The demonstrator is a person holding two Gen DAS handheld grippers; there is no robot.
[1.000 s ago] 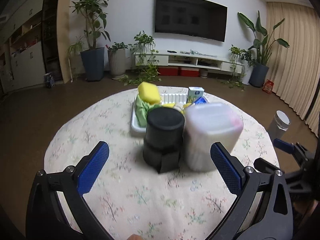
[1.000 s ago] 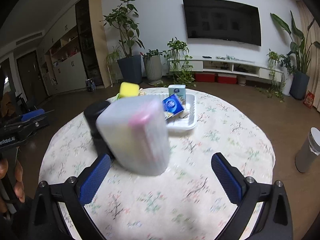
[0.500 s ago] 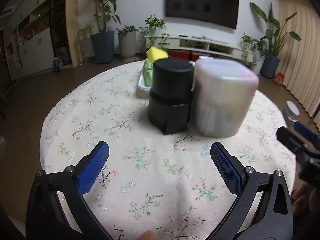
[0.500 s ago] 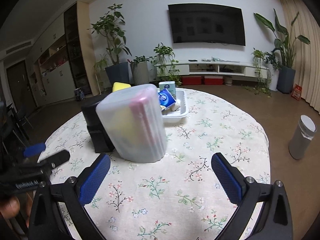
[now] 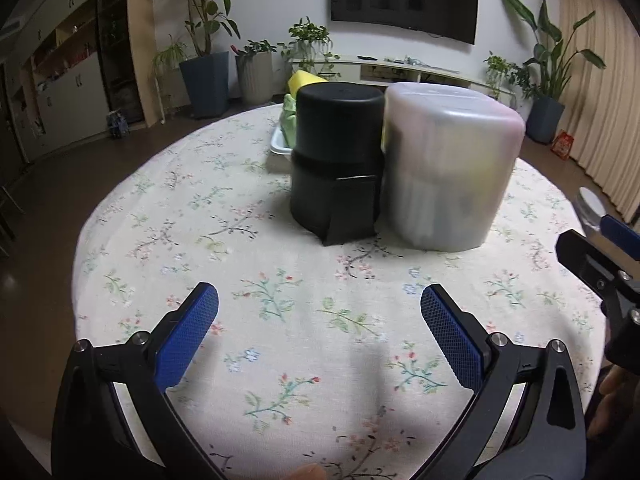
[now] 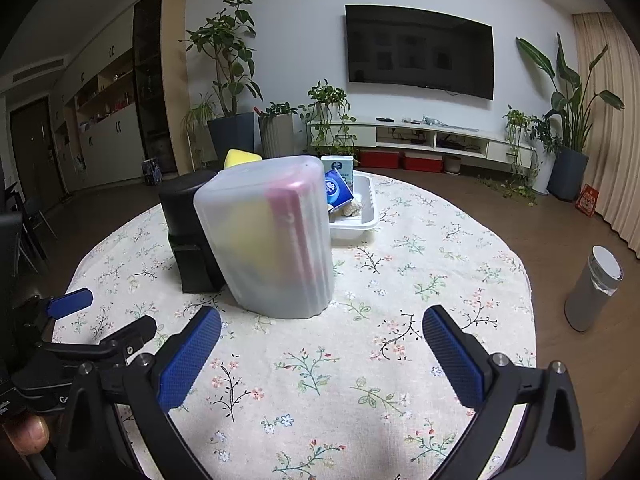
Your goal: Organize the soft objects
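A translucent plastic bin (image 5: 448, 168) (image 6: 272, 236) stands on the round floral table (image 5: 280, 320), with yellow and pink items showing dimly through its wall. A black cylindrical container (image 5: 336, 160) (image 6: 188, 228) touches its left side. Behind them a white tray (image 6: 360, 216) holds a yellow sponge (image 5: 306, 80) (image 6: 240, 157), a green cloth (image 5: 289, 120) and blue tissue packs (image 6: 336, 188). My left gripper (image 5: 320, 320) is open and empty, low over the near table. My right gripper (image 6: 320, 344) is open and empty, also short of the bin.
A grey cylindrical bin (image 6: 594, 288) stands on the floor right of the table. The right gripper's fingers (image 5: 616, 236) show at the left wrist view's right edge; the left gripper's fingers (image 6: 70, 303) show at the right wrist view's left edge. Plants and a TV cabinet line the far wall.
Both grippers have drawn back toward the table's near edge and dropped lower. The containers look farther off. Both stay open.
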